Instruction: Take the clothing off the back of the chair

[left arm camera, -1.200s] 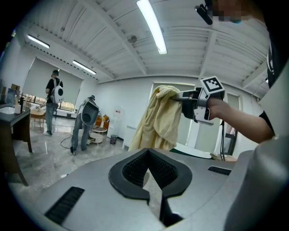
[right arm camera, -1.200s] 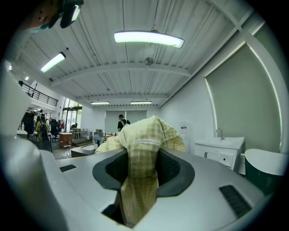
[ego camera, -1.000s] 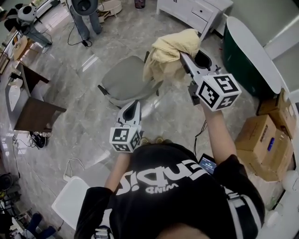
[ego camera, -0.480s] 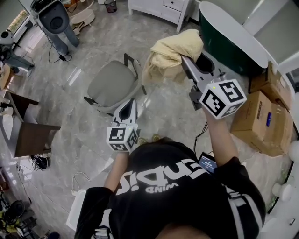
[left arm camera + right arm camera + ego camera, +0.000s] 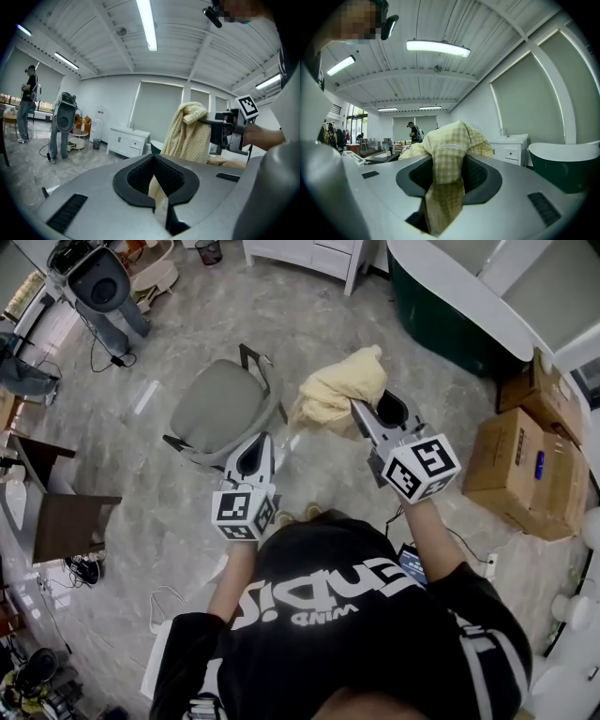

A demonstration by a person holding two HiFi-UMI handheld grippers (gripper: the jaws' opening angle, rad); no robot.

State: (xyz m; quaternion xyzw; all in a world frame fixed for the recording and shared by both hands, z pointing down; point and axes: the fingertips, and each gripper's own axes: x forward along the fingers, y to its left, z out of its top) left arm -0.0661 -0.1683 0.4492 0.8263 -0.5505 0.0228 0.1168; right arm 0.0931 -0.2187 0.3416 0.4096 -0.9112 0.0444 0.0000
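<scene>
My right gripper (image 5: 361, 418) is shut on a pale yellow checked garment (image 5: 339, 390), which hangs bunched from its tips to the right of the grey office chair (image 5: 220, 409). The chair's back shows bare, and the cloth is off it. In the right gripper view the garment (image 5: 447, 159) drapes over the tips of that gripper (image 5: 449, 157) and down through the hollow between the jaws. My left gripper (image 5: 262, 439) hovers near the chair's front edge, shut with nothing in it. The left gripper view shows the garment (image 5: 187, 133) hanging beyond my left gripper (image 5: 153, 157).
Cardboard boxes (image 5: 520, 470) are stacked at the right, with a dark green tub (image 5: 441, 310) behind them. A white cabinet (image 5: 309, 254) stands at the back and a dark wooden table (image 5: 70, 512) at the left. A grey machine (image 5: 98, 282) and cables are at the back left. A person (image 5: 27, 108) stands far off.
The right gripper has come down and toward me with the garment, away from the chair. The left gripper has shifted a little. The head view has swung, so the chair sits further left.
</scene>
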